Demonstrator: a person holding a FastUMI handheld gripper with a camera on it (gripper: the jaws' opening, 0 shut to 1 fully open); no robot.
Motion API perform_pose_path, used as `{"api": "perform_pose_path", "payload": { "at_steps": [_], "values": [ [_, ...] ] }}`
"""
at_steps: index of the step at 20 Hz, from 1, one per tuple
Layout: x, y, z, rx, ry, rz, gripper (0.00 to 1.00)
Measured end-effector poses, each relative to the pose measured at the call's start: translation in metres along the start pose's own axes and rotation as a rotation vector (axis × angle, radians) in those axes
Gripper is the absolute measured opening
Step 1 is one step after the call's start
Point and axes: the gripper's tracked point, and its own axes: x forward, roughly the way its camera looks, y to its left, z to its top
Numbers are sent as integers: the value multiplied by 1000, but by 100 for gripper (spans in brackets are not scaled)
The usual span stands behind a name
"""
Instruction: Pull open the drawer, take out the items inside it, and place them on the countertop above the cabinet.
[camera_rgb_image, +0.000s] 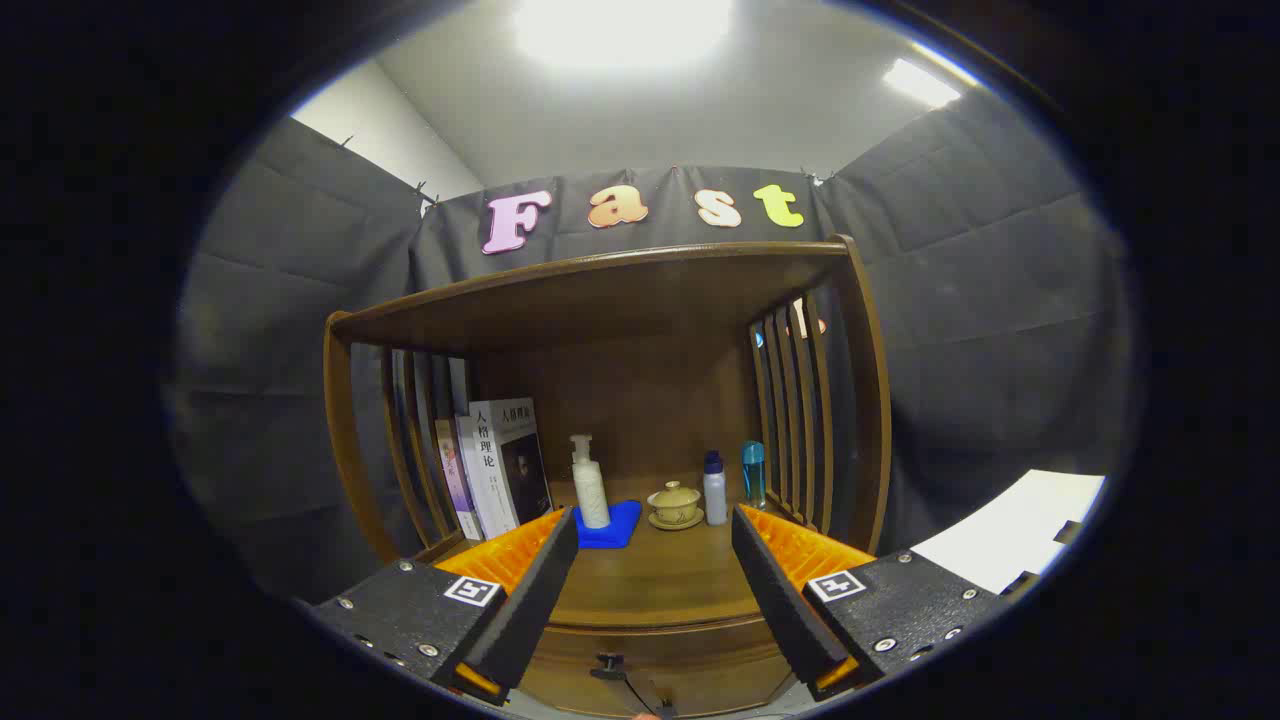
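Observation:
My gripper (655, 530) stands open, its two fingers spread wide with nothing between them. Below and between the fingers is the front of the wooden drawer (660, 675), shut, with a small dark handle (608, 665) on it. Just above it runs the wooden countertop (660, 585) of the cabinet, reaching back beyond the fingers. The inside of the drawer is hidden.
On the countertop stand several books (495, 465) at the back left, a white pump bottle (590, 485) on a blue cloth (612, 525), a lidded tea bowl (676, 503), a white bottle (714, 488) and a teal bottle (753, 473). Slatted wooden sides (795, 410) and a shelf top (600, 280) enclose it.

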Motion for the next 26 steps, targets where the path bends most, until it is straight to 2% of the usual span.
{"api": "perform_pose_path", "payload": {
  "at_steps": [20,26],
  "values": [
    [3,5,-20,-31,67,17,96],
    [5,12,-30,-45,88,45,96]
  ]
}}
